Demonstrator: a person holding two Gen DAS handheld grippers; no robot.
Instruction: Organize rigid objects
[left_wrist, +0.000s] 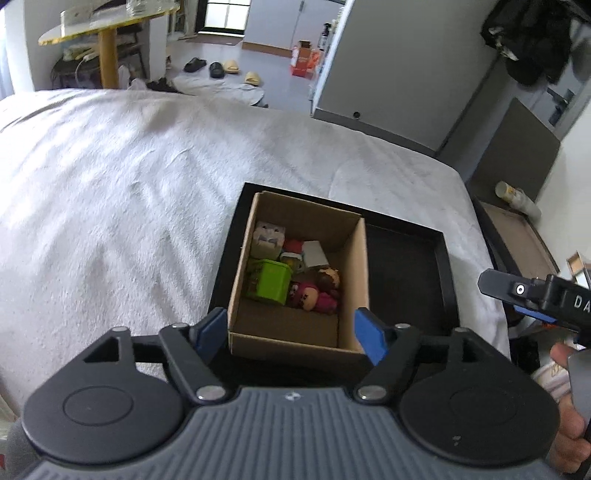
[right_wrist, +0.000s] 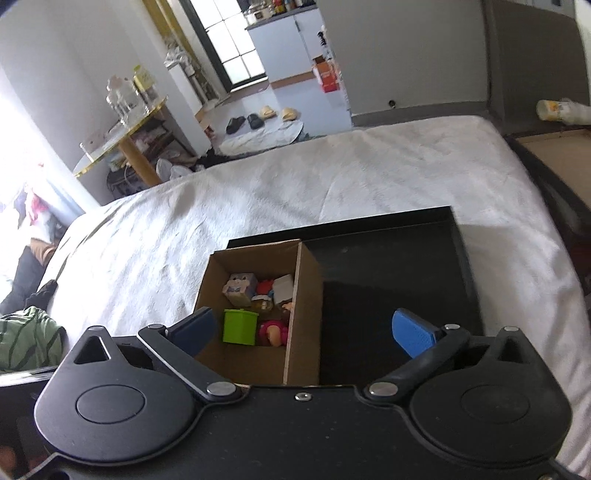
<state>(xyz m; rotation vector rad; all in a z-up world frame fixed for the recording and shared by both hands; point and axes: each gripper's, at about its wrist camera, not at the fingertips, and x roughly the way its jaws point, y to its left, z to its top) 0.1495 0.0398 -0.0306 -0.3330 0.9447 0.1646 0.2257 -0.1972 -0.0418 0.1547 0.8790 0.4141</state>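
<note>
An open cardboard box (left_wrist: 354, 266) stands in the left part of a black tray (left_wrist: 406, 266) on a white bed. Inside lie several small toys: a green cube tub (left_wrist: 271, 282), a pink figure (left_wrist: 314, 299), a brown-headed figure (left_wrist: 327, 278) and a grey block face (left_wrist: 269, 240). My left gripper (left_wrist: 291, 334) hangs open above the box's near wall, nothing between its blue pads. My right gripper (right_wrist: 303, 330) is open and empty above the box (right_wrist: 304, 295) and the tray's bare half (right_wrist: 388, 266). The green tub (right_wrist: 239, 326) shows there too.
The white bedspread (left_wrist: 129, 192) stretches left and far of the tray. The bed's right edge drops to a dark side table (left_wrist: 517, 236) with a bottle. A hand (left_wrist: 569, 435) holds the right gripper (left_wrist: 511, 297) at the frame's right. A yellow-rimmed table (left_wrist: 107, 26) and slippers lie beyond.
</note>
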